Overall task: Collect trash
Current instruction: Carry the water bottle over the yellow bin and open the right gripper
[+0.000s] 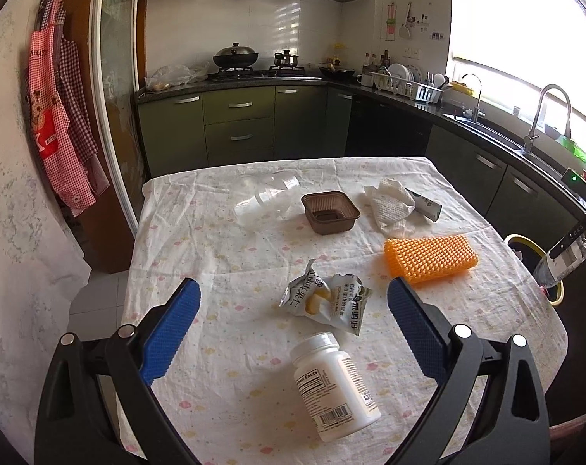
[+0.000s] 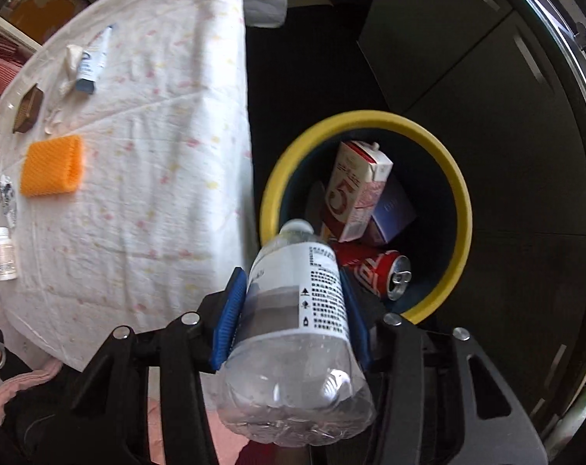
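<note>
**Bottle over the bin, table still littered**

My left gripper (image 1: 293,333) hangs spread wide above the table (image 1: 223,255), grasping nothing, blue pads either side of a white pill bottle (image 1: 333,385) lying on the cloth. Just beyond it sits a crumpled snack wrapper (image 1: 326,302); further back, from left, a clear plastic bottle (image 1: 264,199) on its side, a brown plastic tray (image 1: 330,211), wadded paper towel (image 1: 388,203) with a tube (image 1: 424,203) just beside it, and nearer me an orange foam net (image 1: 430,259). None of these has been collected yet.

To the right, off the table's edge, my right gripper (image 2: 293,310) is clenched on a water bottle (image 2: 297,329), cap pointing down toward the yellow-rimmed bin (image 2: 277,178) on the floor. Already inside lie a red-and-white carton (image 2: 357,190), a purple box (image 2: 393,211) and a red drink can (image 2: 374,267). By my reckoning the job is under half done: three pieces binned, one about to drop, seven waiting.

The table wears a pale, wrinkled cloth dotted pink and yellow. Around it is a kitchen with olive cabinets (image 1: 238,124), a wok (image 1: 235,56) on the hob, a dish rack (image 1: 405,85), a sink tap (image 1: 545,116) under a bright window, and checked aprons (image 1: 60,124) hanging at far left
</note>
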### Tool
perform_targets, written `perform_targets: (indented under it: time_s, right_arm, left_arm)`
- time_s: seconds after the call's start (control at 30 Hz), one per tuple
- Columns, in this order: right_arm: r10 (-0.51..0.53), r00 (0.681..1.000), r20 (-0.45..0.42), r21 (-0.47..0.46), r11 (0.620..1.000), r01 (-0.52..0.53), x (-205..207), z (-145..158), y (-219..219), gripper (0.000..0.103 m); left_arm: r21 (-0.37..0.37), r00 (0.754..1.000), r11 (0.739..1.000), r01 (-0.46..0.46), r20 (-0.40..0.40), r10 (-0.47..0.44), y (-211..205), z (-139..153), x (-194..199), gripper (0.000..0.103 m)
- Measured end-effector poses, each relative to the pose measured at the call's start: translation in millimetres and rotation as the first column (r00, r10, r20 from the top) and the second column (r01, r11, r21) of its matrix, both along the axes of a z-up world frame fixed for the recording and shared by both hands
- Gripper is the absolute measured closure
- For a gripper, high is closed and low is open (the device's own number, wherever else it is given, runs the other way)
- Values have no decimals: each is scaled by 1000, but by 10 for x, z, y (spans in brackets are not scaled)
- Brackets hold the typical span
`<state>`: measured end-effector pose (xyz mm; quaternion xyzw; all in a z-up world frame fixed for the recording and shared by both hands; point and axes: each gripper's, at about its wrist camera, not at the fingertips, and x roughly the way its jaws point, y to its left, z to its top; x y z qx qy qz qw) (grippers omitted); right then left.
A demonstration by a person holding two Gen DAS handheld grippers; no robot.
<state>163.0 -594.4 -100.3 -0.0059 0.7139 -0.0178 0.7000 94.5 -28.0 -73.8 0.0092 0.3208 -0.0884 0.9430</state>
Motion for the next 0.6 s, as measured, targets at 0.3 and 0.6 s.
perform_targets:
  time_s: [0.3,0.6]
  right_arm:
    - [-55,996,63,69,996,51,231,-191,-242,56]
    - [-171,965,198,73,984,159,78,144,-503,43]
  left_arm:
    - [31,1000,999,24,-5,-24,-159,19,4,7]
    - [26,999,999,30,-12,-30,-194,31,2,7]
